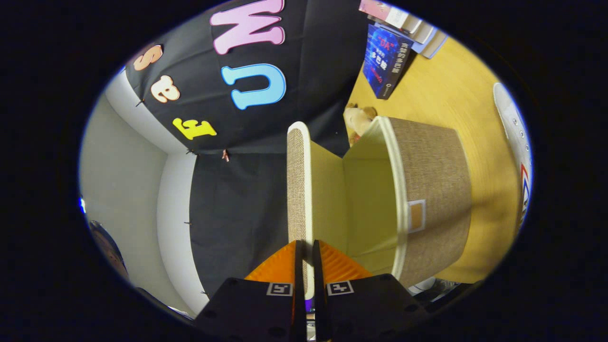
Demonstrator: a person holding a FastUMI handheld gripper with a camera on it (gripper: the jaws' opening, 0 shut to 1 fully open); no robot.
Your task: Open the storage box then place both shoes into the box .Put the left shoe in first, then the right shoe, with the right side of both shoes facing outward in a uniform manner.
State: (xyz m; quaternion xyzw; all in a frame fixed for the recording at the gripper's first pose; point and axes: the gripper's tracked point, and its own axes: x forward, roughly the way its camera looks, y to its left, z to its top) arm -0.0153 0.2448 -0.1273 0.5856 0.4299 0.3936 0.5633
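While the whole view is rolled on its side, the counter (451, 99) runs up the far side of the scene as a pale wooden sheet, and everything on it has to be read with that tilt in mind. Largest on it is the storage box (437, 190), a woven fabric cube with a pale rim and a small tab on its outer face; its mouth is open and the plain lining inside is bare, with no shoe in it. Hinged back from that mouth stands the lid (299, 190), a thin flat panel whose long edge runs straight ahead along the fingers, away from the camera. The gripper (308, 256) has its jaws drawn narrow on the near end of that lid, one finger on the woven outer face and one on the lined inner face, so the panel looks pinched edge-on between them. My reading is that the opening step is nearly done; the lid still needs swinging away from the box's mouth before release. A white shoe (515, 142) lies on the counter well beyond the box, on the far side from the jaws. A stack of books (389, 59) sits near the wall.
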